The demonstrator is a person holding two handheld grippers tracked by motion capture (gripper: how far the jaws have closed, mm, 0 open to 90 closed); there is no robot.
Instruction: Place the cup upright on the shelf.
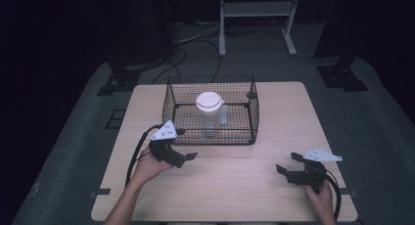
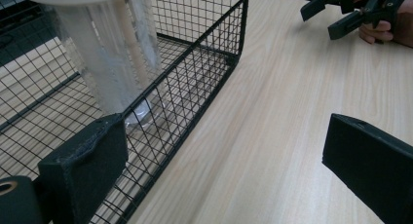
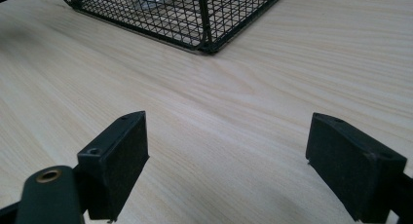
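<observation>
Standing upright inside a black wire basket (image 1: 254, 118), a clear plastic jar (image 1: 210, 118) with a round white lid (image 1: 209, 101) is the thing nearest to the left gripper (image 1: 188, 144). This gripper hovers just beside the near wall of the basket, and its jaws are wide apart with nothing between them. In the left gripper view the jar (image 2: 109, 63) is ahead of the left-hand jaw, behind the thin square mesh (image 2: 195, 87); its wall looks ribbed and a little frosted, and its transparent bottom rests on the basket floor. The right-hand jaw of this gripper is over bare wood.

The desk (image 1: 235, 186) is pale wood with a fine long grain, rectangular with rounded corners. The basket is rectangular too, its corners softly rounded, its top open, and its lower rim is a thicker black wire.

The right gripper (image 1: 289, 162) is held low near the front right of the desk, well apart from the basket. Its jaws are also spread, empty, and their black pads look matte and flat. In the right gripper view one basket corner (image 3: 207, 44) lies ahead, slightly towards the left-hand jaw, and smooth open wood (image 3: 234, 126) stretches between the jaws and that corner.

Between the two grippers the desk surface is free.
</observation>
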